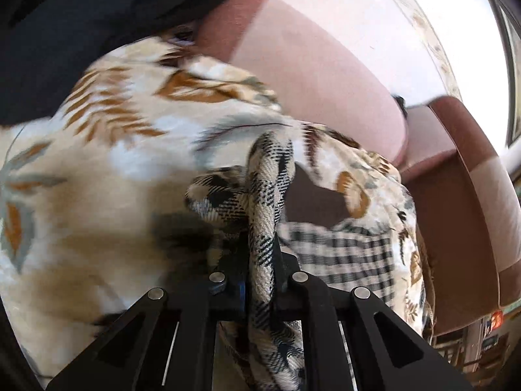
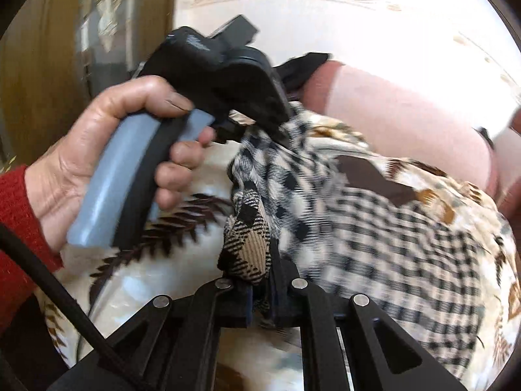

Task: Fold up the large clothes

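Both grippers point(image 1: 260, 260) point(image 2: 260, 280) clamped on plaid garment point(image 2: 374, 221), leaf-print blanket point(image 1: 114, 150) beneath, pink-brown sofa point(image 1: 319, 75), pale wall point(image 2: 325, 26)

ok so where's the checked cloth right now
The checked cloth is bunched in both shut grippers, left gripper and right gripper, and trails over the leaf-print blanket, in front of the pink sofa back.

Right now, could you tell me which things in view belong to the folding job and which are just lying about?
Part of the job:
- plaid garment
- left gripper, shut on it
- right gripper, shut on it

Just lying about:
- floral blanket
- black cloth
- sofa
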Tool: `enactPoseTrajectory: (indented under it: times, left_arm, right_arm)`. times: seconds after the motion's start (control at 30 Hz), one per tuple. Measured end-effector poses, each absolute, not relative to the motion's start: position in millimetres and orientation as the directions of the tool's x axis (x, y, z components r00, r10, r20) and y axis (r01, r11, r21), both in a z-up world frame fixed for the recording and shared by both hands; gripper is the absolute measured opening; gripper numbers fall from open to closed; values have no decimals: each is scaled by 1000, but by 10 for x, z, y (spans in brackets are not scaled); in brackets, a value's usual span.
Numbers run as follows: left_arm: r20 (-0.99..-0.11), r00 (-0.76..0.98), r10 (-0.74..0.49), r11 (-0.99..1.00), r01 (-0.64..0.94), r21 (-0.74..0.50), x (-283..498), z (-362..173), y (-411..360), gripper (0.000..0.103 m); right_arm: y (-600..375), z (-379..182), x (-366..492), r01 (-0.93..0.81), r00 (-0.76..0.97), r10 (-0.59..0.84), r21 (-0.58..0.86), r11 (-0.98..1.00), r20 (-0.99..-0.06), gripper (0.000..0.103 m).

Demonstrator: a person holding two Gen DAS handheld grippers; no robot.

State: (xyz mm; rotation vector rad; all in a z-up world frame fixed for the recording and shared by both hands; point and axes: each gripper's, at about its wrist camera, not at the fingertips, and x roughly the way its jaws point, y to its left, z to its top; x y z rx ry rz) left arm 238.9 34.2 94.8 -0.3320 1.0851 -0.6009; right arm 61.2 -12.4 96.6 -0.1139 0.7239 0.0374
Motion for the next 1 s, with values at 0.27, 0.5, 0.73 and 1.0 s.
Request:
enactPoseTrajectory:
  times: [0.27, 0.5, 0.73, 1.0]
  left_arm:
    - [-775, 269, -572, 775, 487, -403, 2067, 1263, -1409, 9]
    - [-813, 197, -548, 725, 596, -344, 1721, 1015, -2657, 10]
    - [-813, 135, -566, 684, 628, -372, 1468, 1003, -2942, 37]
    - [-794, 341, -503, 750, 629, -204, 1135, 1325, -2083, 56]
  right_arm:
    - [-1300, 1065, 135, 135, 737, -69, 45, 990, -673, 6]
    - [-2255, 845, -207, 331, 691, -131, 151, 931, -710, 6]
    - [-2877, 522, -320, 419, 623, 9, 343, 841, -782, 10]
    - [-2711, 604, -414, 373, 620, 30, 329, 868, -784, 9]
